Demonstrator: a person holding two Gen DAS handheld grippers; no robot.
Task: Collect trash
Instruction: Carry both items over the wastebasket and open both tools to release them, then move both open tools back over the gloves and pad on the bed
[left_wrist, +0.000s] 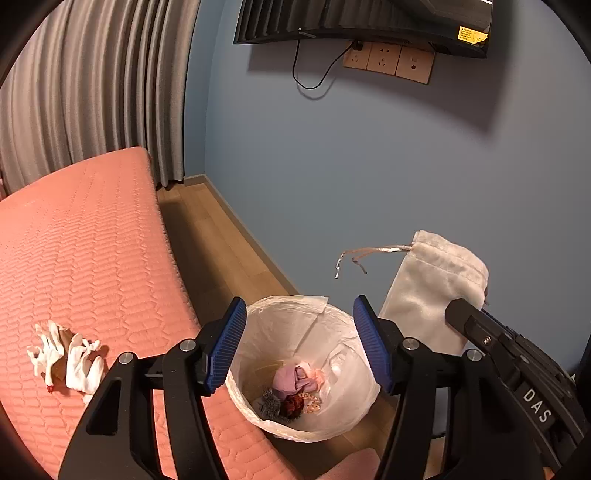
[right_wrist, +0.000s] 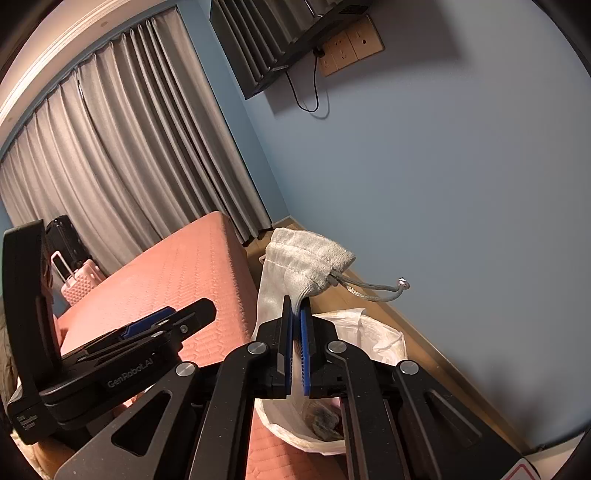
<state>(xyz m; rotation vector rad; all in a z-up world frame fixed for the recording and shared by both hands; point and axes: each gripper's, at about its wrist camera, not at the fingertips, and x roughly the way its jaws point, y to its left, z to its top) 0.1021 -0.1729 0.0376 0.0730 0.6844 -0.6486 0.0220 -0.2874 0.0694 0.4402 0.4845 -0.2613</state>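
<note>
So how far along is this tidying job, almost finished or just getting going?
Partly done. The lined bin already holds several scraps. The left gripper is open and empty above the bin. The right gripper is shut on a pale drawstring pouch, held near the bin and not yet dropped. Still left: the white gloves lying on the pink mattress.

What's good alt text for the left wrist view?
The open left gripper hangs over a lined trash bin with scraps inside, beside a pink bed. At right, the right gripper holds up a pale drawstring pouch; white gloves lie on the bed.
</note>
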